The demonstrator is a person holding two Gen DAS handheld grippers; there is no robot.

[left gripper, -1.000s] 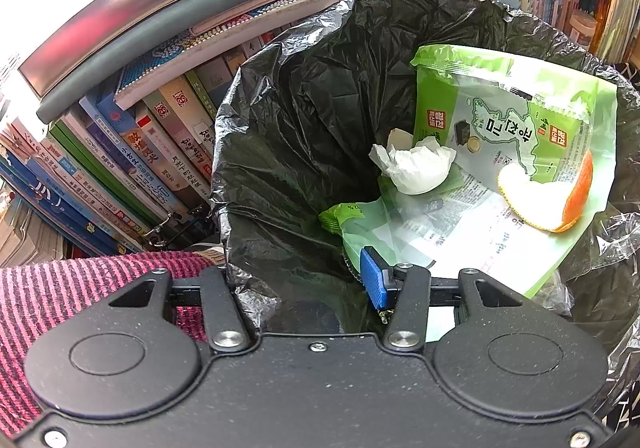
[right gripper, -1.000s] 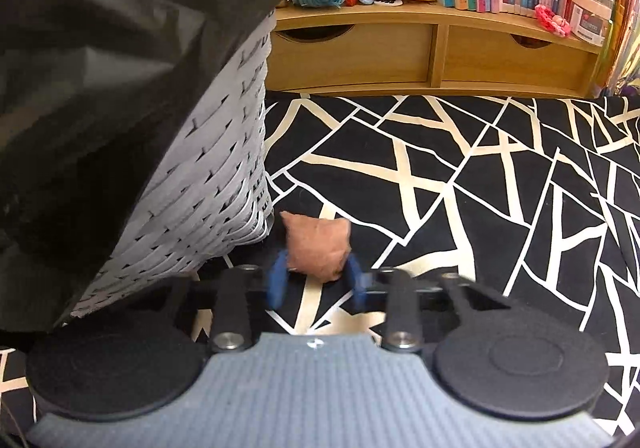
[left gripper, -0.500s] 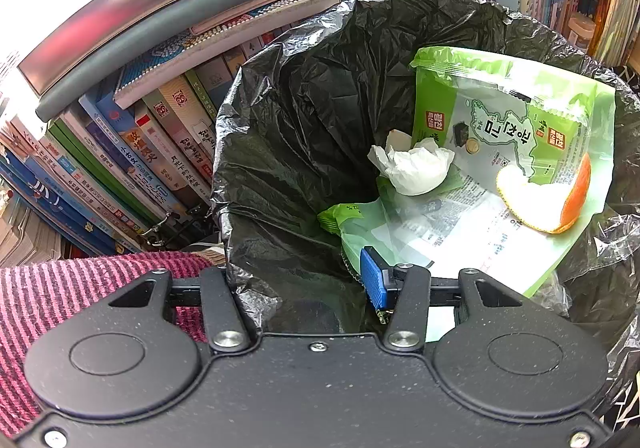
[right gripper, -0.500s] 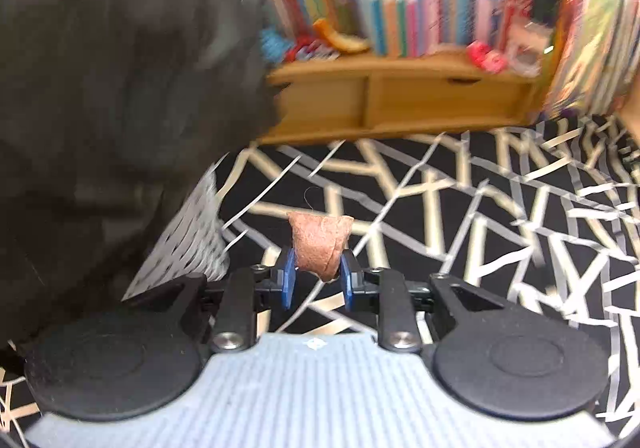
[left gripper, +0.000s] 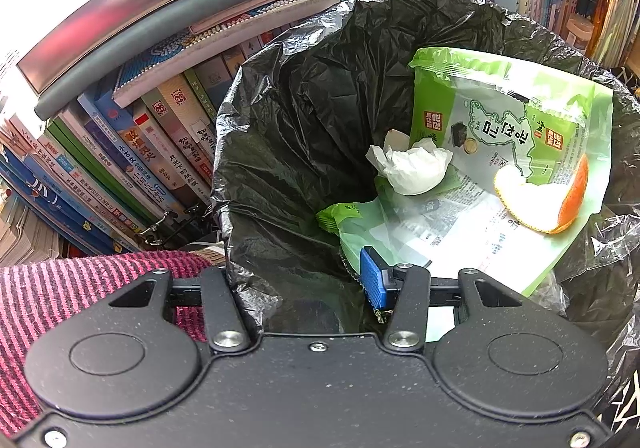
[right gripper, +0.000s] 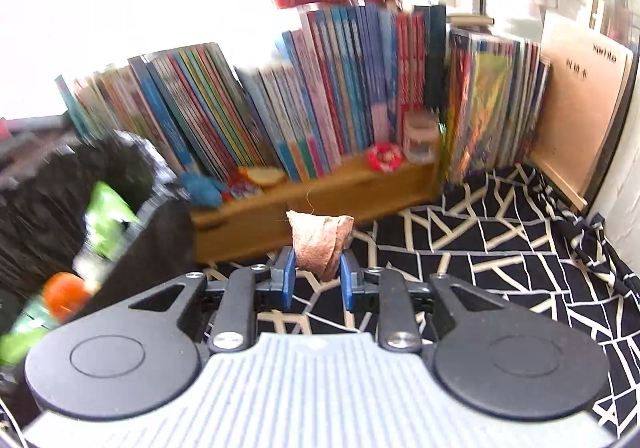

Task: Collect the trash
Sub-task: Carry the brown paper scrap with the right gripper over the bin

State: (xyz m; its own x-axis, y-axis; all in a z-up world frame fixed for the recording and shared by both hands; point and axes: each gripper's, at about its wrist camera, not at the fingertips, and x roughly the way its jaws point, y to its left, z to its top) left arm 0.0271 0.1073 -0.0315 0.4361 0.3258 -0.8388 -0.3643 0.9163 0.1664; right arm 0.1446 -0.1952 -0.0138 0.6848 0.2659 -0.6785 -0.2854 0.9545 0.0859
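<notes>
In the right wrist view my right gripper (right gripper: 316, 280) is shut on a brown crumpled scrap (right gripper: 320, 244), held in the air above the patterned floor. The bin with its black bag (right gripper: 152, 232) is blurred at the left. In the left wrist view my left gripper (left gripper: 298, 284) straddles the near rim of the bin bag (left gripper: 288, 120). Its blue right pad (left gripper: 372, 282) is inside with a gap beside it, and its left finger is hidden outside the bag. Inside lie a green wrapper (left gripper: 500, 120), a white tissue (left gripper: 412, 168) and an orange peel (left gripper: 552, 200).
Rows of books (left gripper: 132, 152) stand close on the bin's left and behind it. A red striped cloth (left gripper: 80, 280) lies beside the left gripper. A low wooden shelf (right gripper: 320, 192) with books and small toys runs along the black-and-white rug (right gripper: 500, 248). A board (right gripper: 580, 120) leans at the right.
My right gripper closed on the brown scrap on the floor beside the bin, then lifted it high and turned; the bin's top now shows at its left. The left gripper stayed still.
</notes>
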